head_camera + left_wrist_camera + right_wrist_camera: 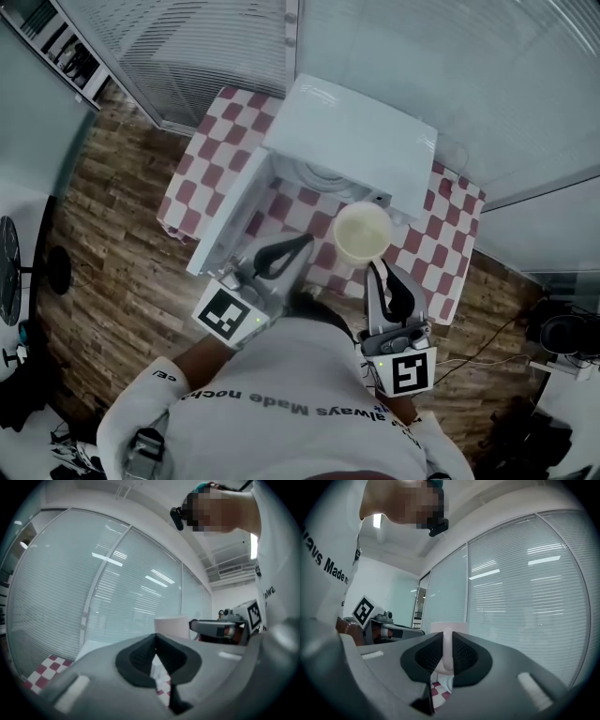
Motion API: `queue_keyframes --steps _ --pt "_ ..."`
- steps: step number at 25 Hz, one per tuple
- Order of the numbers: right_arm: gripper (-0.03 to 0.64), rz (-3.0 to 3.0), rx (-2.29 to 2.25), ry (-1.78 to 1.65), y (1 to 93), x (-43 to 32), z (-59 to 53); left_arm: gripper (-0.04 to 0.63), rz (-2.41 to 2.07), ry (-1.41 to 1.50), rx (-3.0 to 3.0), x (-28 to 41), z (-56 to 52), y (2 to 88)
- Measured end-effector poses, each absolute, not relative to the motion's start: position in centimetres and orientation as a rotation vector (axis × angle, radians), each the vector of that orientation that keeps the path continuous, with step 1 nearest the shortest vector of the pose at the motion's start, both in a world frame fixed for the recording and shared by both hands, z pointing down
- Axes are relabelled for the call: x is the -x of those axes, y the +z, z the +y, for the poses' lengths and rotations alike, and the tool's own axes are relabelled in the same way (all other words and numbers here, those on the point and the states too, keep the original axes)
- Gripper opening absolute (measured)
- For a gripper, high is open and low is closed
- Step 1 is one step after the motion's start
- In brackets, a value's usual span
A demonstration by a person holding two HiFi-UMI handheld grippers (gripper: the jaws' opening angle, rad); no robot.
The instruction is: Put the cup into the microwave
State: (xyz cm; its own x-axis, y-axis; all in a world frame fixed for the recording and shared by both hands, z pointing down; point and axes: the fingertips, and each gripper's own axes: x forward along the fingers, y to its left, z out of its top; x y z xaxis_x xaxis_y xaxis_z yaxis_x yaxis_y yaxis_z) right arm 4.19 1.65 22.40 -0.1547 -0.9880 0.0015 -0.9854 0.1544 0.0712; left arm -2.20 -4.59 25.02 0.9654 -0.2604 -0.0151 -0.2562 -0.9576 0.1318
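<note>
Two hand-held grippers hover over a table covered with a red-and-white checkered cloth, seen from above. The right gripper is clamped on the handle of a cream-white cup; its own view shows the thin handle pinched upright between the two dark pads, with the cup's body just beyond them. The cup sits in the air, mouth up, just in front of the white microwave, near the right side of its opening and not inside it. The microwave door stands swung out to the left. The left gripper is empty, its jaws pressed together at the tips, and it points toward the open front between the door and the cup. From the left gripper's view the cup appears past its jaws with the right gripper beside it. The table stands on a wooden plank floor.
</note>
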Motion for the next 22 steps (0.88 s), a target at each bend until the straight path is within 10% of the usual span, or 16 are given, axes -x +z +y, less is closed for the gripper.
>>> queue_keyframes --steps 22 --pt "0.037 -2.36 -2.051 -0.078 22.3 -12.7 -2.2 0.005 -0.337 -0.009 -2.977 -7.6 -8.2 25.3"
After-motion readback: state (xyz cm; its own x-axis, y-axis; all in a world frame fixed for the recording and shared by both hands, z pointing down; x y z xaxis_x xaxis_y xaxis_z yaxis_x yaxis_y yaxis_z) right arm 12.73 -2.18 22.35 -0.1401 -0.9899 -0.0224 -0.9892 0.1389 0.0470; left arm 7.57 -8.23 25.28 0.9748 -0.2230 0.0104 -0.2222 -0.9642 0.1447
